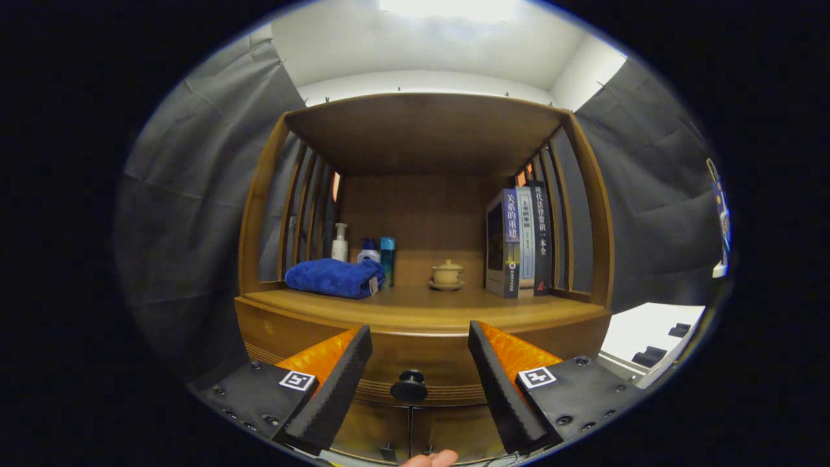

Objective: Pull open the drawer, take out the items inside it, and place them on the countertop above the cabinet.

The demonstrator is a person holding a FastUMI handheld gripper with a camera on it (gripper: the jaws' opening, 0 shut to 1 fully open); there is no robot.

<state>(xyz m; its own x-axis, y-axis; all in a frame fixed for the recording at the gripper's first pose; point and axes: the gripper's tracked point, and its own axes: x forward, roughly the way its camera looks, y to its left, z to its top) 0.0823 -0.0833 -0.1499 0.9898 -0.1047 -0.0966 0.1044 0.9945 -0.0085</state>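
Straight ahead at twelve o'clock stood the wooden cabinet, and I held my gripper level with its drawer front. My fingers were spread wide apart and gripped nothing. Between them, a little beyond the tips, sat the dark round knob of the drawer. The drawer was shut, its front flush with the cabinet, so I could not see what lay inside it. Neither finger touched the knob.

Above the drawer ran the countertop, under an open shelf bay with slatted sides. At about eleven o'clock from the knob lay a folded blue towel on the countertop. Just behind the towel stood three containers close together: a white pump bottle, a smaller bottle with a blue cap and a teal can. Near twelve o'clock, toward the back of the bay, a small lidded cup rested on its saucer, well apart from the towel. At one o'clock a row of upright books stood against the right-hand slats.

Below the knob, at six o'clock, a fingertip of a hand showed. Off at three o'clock, beside the cabinet, was a white surface with a few dark blocks on it. Dark cloth hung on both sides of the cabinet.
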